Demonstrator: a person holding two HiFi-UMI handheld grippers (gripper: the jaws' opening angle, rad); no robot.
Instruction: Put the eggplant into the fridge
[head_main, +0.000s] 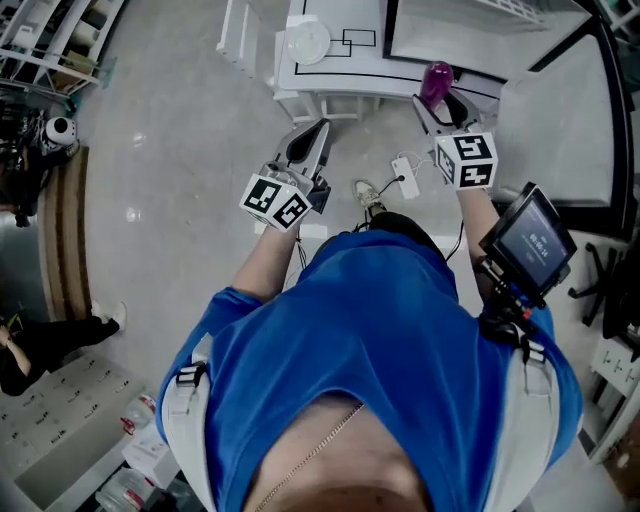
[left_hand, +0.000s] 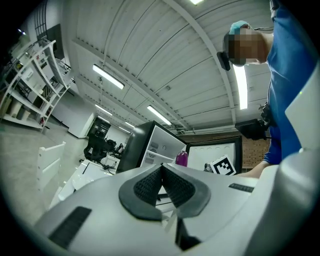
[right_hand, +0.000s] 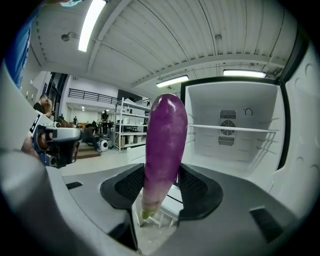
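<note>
Since the eggplant (right_hand: 165, 150) is already clamped in the right hand-held gripper (right_hand: 161, 186), nothing is left to be picked up. It's pinched between the two pads low down, near its pale stem end, so most of the purple body sticks up above the jaws and only the greenish tip hangs below them. Its long axis is pretty much upright, crosswise to the way the hand-held gripper points.

The fridge (right_hand: 235, 100) is seen open, ahead of that hand-held gripper and a bit to its right, with a wire shelf (right_hand: 230, 129) running across the middle. So it all comes down to one relation: eggplant standing tall in the jaws, fridge opening ahead. Best guess is that it'll have to be tipped or laid over before it's let go, otherwise it could get knocked against the shelf or be left to topple.

The left hand-held gripper (left_hand: 162, 182) is pinched fully closed with nothing between its pads. It's held off to the left of the right one, a touch further back from the fridge going by the head view. The right side is the nearer one, so the placing would be expected from there, no handover needed.
</note>
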